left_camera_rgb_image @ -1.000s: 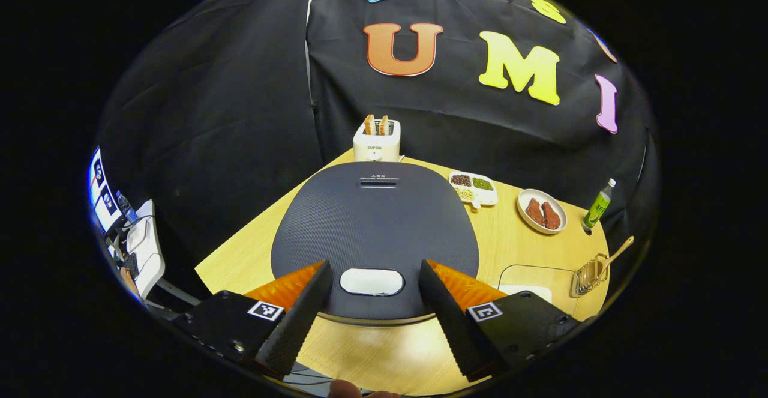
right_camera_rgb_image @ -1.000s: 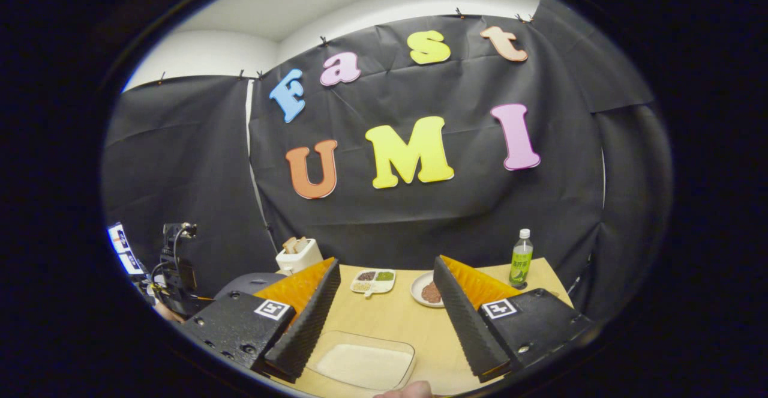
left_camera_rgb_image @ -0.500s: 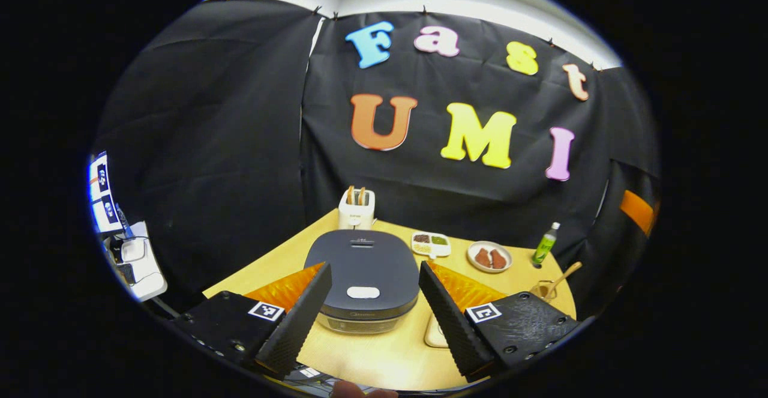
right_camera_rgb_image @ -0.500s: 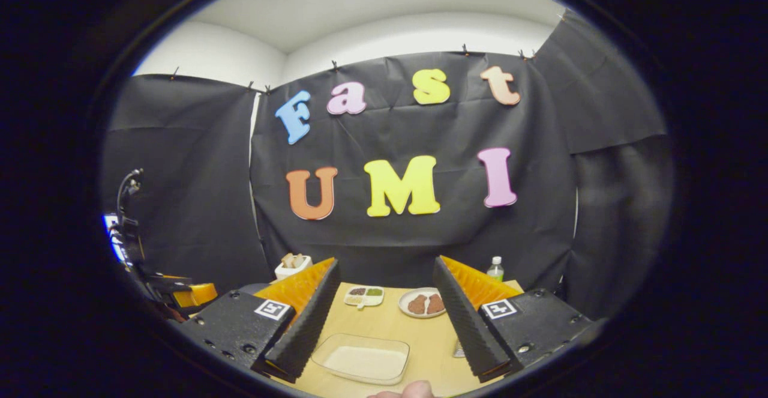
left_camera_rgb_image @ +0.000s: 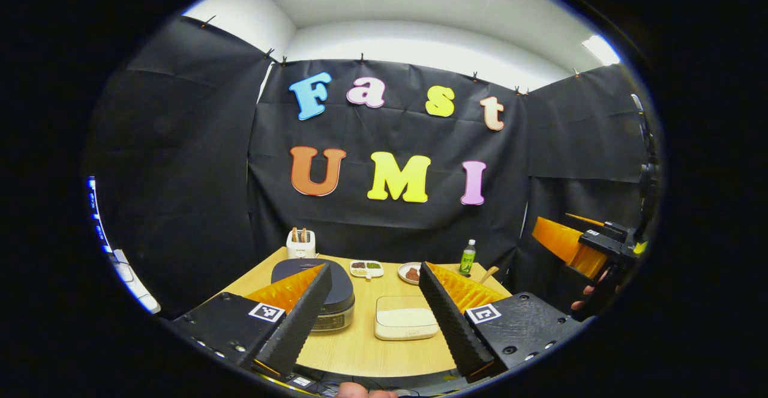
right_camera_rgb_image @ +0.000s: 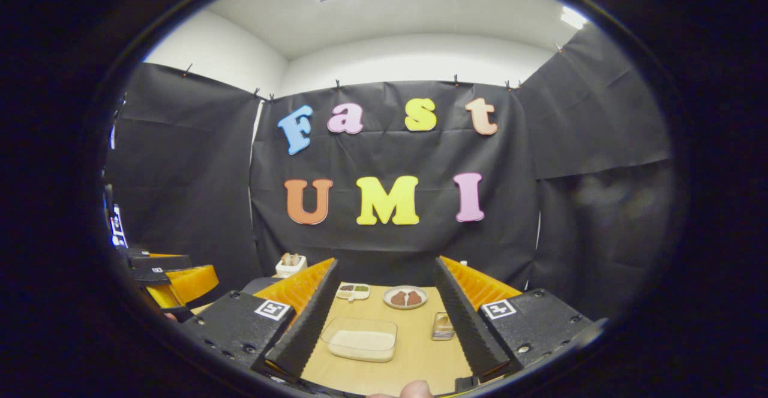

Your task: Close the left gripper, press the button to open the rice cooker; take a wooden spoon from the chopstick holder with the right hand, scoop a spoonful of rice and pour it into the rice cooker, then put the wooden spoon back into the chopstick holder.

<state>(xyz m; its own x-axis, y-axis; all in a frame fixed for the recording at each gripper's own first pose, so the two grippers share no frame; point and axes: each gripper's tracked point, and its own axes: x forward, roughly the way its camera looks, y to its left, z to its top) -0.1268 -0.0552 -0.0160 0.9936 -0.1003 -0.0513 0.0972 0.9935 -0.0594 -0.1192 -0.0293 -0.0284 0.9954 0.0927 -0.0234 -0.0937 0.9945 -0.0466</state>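
We hold both tongs, left (left_camera_rgb_image: 375,326) and right (right_camera_rgb_image: 384,329), wide open and empty, back from the desk (left_camera_rgb_image: 366,350). The rice cooker (left_camera_rgb_image: 318,287) sits lid-down at left, the wooden spoon (left_camera_rgb_image: 487,274) in its holder far right, so every step remains.

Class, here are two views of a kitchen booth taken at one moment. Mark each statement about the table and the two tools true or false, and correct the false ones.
1. The rice cooker has its lid shut. True.
2. The left tool is shut on the cooker's button. False: its fingers stand apart, back from the table, touching nothing.
3. The container of rice sits beside the cooker. True.
4. The right tool holds the wooden spoon. False: it is open; the wooden spoon stands at the table's far right.
5. The toaster is empty. False: slices stick out of it.
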